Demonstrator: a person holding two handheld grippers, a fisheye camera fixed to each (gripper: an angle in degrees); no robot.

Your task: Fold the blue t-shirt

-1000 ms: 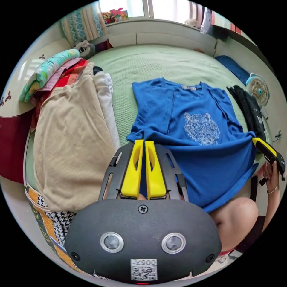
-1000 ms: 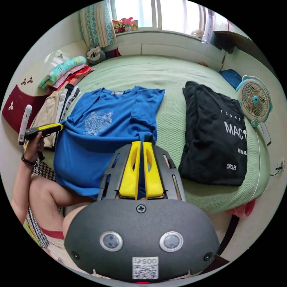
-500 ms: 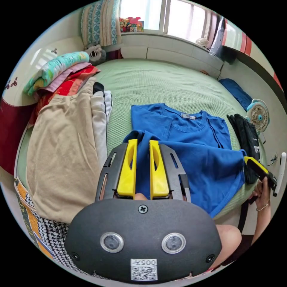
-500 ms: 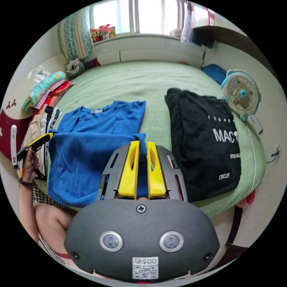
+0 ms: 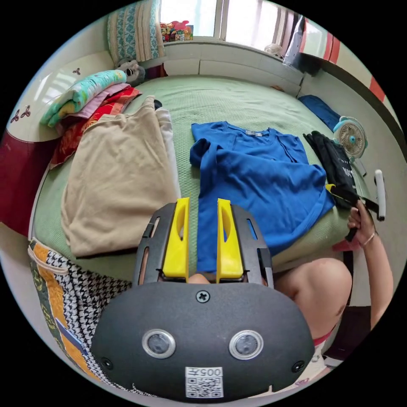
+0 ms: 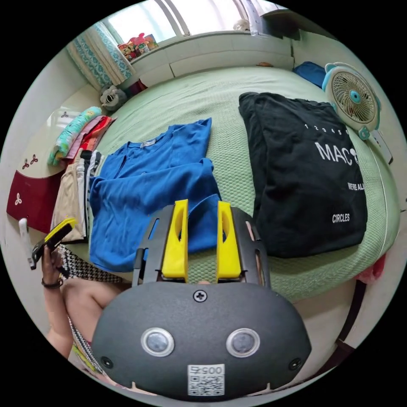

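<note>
Your left gripper (image 5: 202,210) has its jaws parted with nothing clamped, hovering over the near edge of the blue t-shirt (image 5: 258,178). Same on your right gripper (image 6: 202,211): jaws apart, empty. The shirt lies on the green bed (image 5: 220,97), bottom half folded up over the chest, between the beige garment (image 5: 114,178) and the black shirt (image 6: 305,169).

Bright window (image 5: 220,17) daylight; perhaps overexposed; fisheye-warped edges
</note>
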